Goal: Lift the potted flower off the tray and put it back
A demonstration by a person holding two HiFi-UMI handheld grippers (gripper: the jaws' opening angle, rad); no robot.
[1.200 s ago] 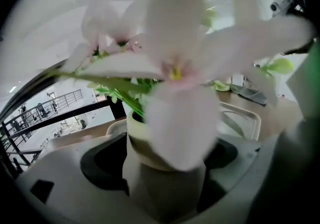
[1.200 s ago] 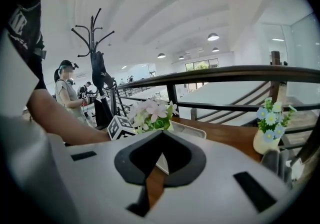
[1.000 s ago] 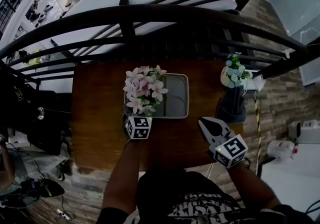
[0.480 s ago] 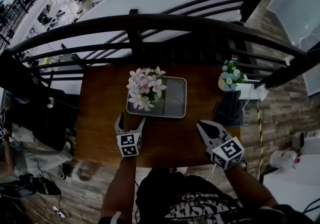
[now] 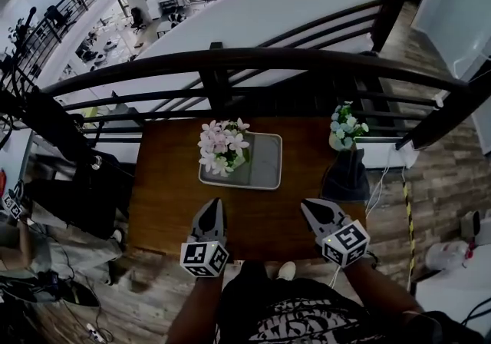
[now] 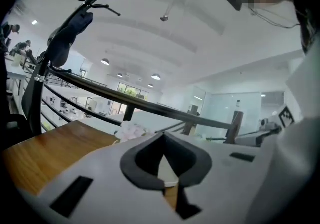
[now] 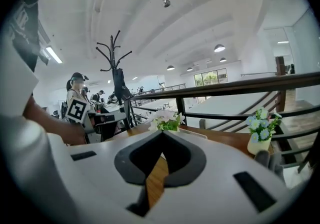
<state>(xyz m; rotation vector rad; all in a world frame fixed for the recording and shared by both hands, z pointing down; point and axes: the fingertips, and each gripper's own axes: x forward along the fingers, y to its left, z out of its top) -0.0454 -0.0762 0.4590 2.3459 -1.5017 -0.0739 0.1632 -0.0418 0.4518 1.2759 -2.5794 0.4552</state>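
Two clenched, empty tools: left tool just closed, right tool; potted flower seemingly on tray.

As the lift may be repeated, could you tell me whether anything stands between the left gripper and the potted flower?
Nothing visible does. Only bare table lies between the shut, empty left gripper and the potted flower at the tray's left end. The vase of blue flowers stands well off to the right.

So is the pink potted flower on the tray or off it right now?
On it. The potted flower stands upright at the left end of the tray, on the wooden table.
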